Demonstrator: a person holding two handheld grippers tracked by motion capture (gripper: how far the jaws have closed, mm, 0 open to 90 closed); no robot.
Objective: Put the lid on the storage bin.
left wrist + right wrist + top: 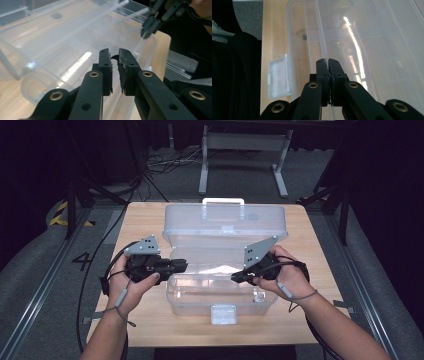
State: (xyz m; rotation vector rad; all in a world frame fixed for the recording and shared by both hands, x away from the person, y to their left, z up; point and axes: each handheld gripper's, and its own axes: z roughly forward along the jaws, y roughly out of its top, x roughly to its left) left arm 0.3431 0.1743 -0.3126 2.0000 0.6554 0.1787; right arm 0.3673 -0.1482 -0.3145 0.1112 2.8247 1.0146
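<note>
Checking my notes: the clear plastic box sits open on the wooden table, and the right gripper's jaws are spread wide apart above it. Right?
Not quite. In the right gripper view the right gripper has its jaws shut on a thin clear inner edge of the clear plastic box. The box does sit open on the wooden table.

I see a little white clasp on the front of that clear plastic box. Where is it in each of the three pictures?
High view: the latch sits bottom centre, on the front wall of the clear box, nearest the person.
Left gripper view: the latch is not in it.
Right gripper view: the latch is at the left, outside the box wall, left of the right tool.
Shared landmark: the wooden table under the box.
</note>
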